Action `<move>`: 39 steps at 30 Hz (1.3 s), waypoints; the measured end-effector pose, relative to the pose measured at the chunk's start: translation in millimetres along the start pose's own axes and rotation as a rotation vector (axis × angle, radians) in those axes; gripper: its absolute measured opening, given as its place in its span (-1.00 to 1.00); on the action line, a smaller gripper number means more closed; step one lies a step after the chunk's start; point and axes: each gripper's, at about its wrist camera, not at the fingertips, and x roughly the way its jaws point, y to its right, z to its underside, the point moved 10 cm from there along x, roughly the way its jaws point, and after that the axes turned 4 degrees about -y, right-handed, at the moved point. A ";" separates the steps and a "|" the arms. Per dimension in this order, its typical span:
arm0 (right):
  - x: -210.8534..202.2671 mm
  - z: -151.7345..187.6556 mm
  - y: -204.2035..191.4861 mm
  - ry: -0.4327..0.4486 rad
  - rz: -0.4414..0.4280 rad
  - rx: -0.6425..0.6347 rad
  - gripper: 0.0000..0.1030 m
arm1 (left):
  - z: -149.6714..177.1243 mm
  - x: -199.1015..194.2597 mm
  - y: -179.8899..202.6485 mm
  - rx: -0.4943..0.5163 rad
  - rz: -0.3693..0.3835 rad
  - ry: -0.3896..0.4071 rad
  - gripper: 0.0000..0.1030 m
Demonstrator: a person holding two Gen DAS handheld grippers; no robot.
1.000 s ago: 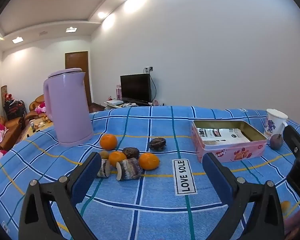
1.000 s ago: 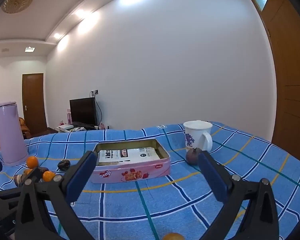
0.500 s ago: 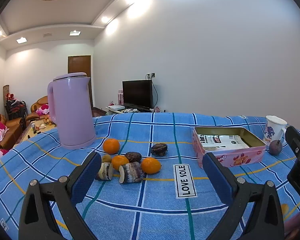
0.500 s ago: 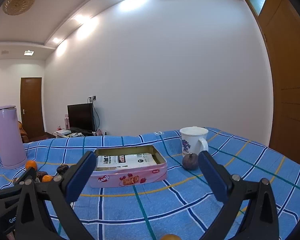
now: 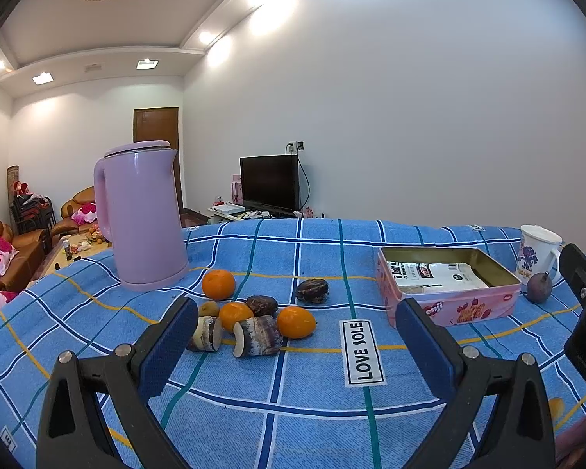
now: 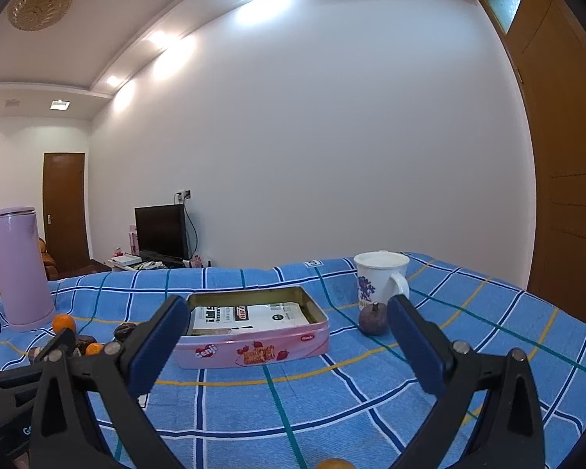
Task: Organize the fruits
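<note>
A cluster of fruit lies on the blue plaid tablecloth [image 5: 293, 422] ahead of the left gripper [image 5: 297, 336]: three round oranges, one toward the back [image 5: 218, 284], one in the middle [image 5: 235, 315] and one on the right [image 5: 296, 322], two dark wrinkled brown fruits [image 5: 261, 305] [image 5: 312, 290], a small tan fruit [image 5: 208, 308], and two cut sugarcane stubs with purple-grey bark [image 5: 206, 334] [image 5: 258, 336]. The cluster sits beyond the fingertips, toward the left finger, and nothing lies between the jaws, which stand wide apart and hold nothing.

To the right, a rectangular pink biscuit tin [image 6: 254, 346] stands open with a white printed packet inside. It lies just past the right gripper [image 6: 283, 336], roughly centred in the gap; those jaws too are spread wide and empty. A dark purple round fruit with a stem [image 6: 373, 319] rests beside the tin's right end, close by the right fingertip and in front of a white mug with a blue flower print [image 6: 379, 283]. The top of another orange fruit [image 6: 334, 464] shows at the bottom edge of the right wrist view.

A tall lilac plastic kettle [image 5: 142, 215] stands behind the cluster, on the left. A white "LOVE SOLE" label [image 5: 361, 353] is sewn into the cloth between fruits and tin.
</note>
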 end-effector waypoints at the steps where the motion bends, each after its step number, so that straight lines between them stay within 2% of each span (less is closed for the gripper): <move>1: 0.1 0.1 -0.1 0.001 0.000 0.001 1.00 | 0.1 0.0 0.1 0.000 0.001 -0.001 0.97; 29: 6.9 5.0 -7.2 -0.037 -0.049 0.002 1.00 | 2.4 1.3 1.8 0.005 -0.002 -0.011 0.97; 36: 5.8 3.9 5.4 -0.028 -0.078 0.067 1.00 | 9.6 8.7 10.4 0.034 0.019 -0.069 0.97; 39: 4.2 2.1 14.9 -0.024 -0.058 0.039 1.00 | 11.5 8.5 14.6 0.052 0.013 -0.077 0.97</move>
